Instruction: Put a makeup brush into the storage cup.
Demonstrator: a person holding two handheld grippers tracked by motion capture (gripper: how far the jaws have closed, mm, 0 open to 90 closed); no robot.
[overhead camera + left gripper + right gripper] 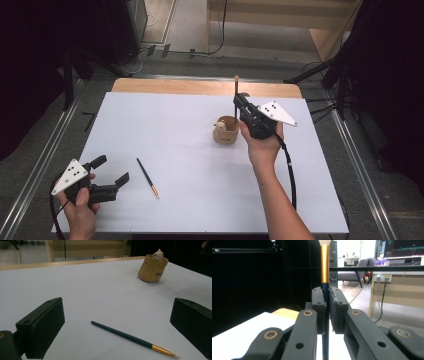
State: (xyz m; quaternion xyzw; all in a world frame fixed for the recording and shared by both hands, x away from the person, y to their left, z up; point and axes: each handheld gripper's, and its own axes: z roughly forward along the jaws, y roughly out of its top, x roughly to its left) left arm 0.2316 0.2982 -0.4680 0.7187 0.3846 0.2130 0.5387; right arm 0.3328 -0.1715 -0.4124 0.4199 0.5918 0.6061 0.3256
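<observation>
Brush (324,267): pinched upright in the right gripper (242,106), bristles up, right above the pot (226,130)
Grip: jaws clamped tight on the dark handle
Advice: keep the shaft vertical, lower the handle tip inside the rim, release only once it is in
Right hand (263,145): at 3 o'clock of the pot, palm under the gripper
Left gripper (111,171): jaws wide, empty, resting at 8 o'clock
Second brush (147,177): flat on the table (180,150), just right of it
</observation>
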